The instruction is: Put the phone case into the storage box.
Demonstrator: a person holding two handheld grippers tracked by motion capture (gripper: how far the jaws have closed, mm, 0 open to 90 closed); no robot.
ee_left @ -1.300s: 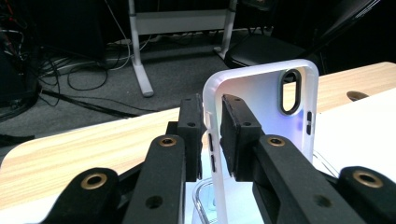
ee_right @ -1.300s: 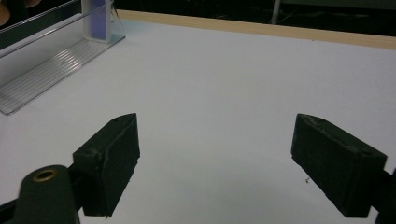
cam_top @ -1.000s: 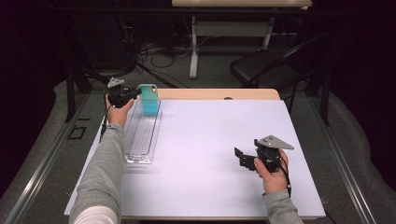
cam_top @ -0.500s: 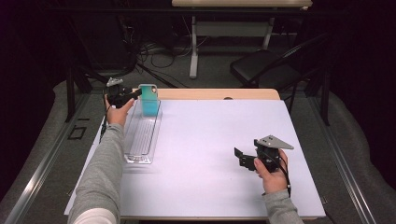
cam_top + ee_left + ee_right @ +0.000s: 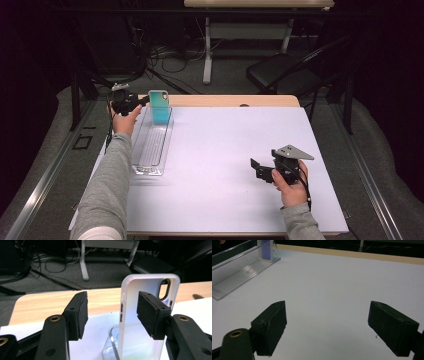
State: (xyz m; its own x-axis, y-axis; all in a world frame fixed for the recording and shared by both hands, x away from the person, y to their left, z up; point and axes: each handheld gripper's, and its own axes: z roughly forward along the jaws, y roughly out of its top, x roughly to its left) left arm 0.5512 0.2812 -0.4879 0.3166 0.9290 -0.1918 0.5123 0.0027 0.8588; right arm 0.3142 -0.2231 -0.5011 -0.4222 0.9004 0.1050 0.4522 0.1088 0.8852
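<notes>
A teal phone case [image 5: 160, 107] stands upright in the far end of a clear plastic tray [image 5: 150, 147] at the table's left. My left gripper [image 5: 142, 101] hovers just left of the case, open. In the left gripper view the frosted case [image 5: 147, 283] rises partly behind the right pad [image 5: 150, 315], and the gap of the left gripper [image 5: 112, 312] holds nothing. My right gripper [image 5: 259, 171] sits low over the table's near right, pointing left, open and empty. In the right gripper view the right gripper [image 5: 327, 325] has its pads wide apart over bare white tabletop.
The white mat [image 5: 225, 150] covers most of the table, with a wooden strip [image 5: 230, 101] along the far edge. The tray [image 5: 237, 277] lies far left in the right gripper view. A dark chair [image 5: 280, 75] and cables lie on the floor beyond the table.
The left hand and gripper have shifted very slightly left beside the case. The right gripper has stayed where it was.
</notes>
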